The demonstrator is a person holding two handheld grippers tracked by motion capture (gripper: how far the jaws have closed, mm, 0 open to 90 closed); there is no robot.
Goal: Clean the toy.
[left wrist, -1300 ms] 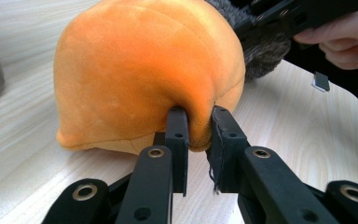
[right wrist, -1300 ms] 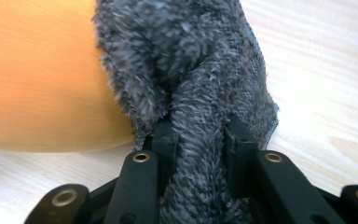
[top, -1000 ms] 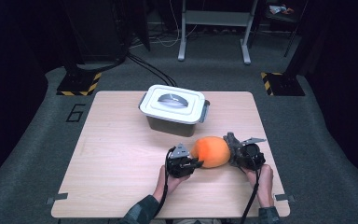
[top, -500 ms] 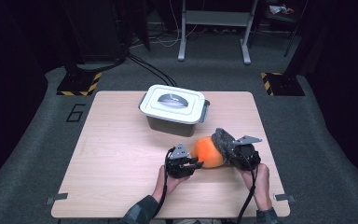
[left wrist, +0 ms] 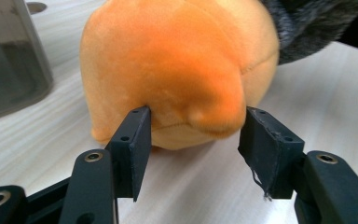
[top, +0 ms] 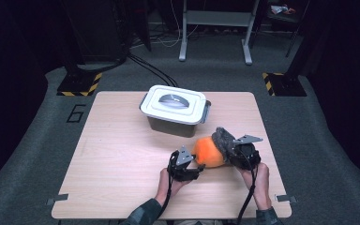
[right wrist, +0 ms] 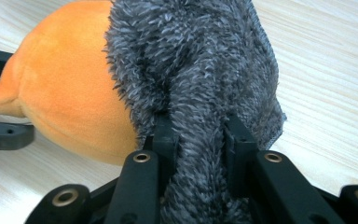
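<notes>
An orange plush toy [top: 207,152] with a grey furry part [top: 222,137] lies on the wooden table [top: 122,154], near its front edge. My right gripper [top: 229,149] is shut on the grey fur [right wrist: 196,56], which bunches up between its jaws and is held a little above the orange body [right wrist: 65,84]. My left gripper [top: 198,165] faces the toy's other end. Its jaws have just been opening and now stand apart on either side of an orange nub [left wrist: 214,112]. The left gripper [left wrist: 193,135] holds nothing.
A grey plastic container with a white clip-on lid [top: 173,105] stands behind the toy at the table's middle back; its wall [left wrist: 9,60] is close by in the left gripper view. The table's left half is bare wood. Dark floor and stands surround the table.
The left gripper's jaws have spread apart from the toy's orange end. The right gripper has risen and shifted left, drawing the grey fur up over the orange body.
</notes>
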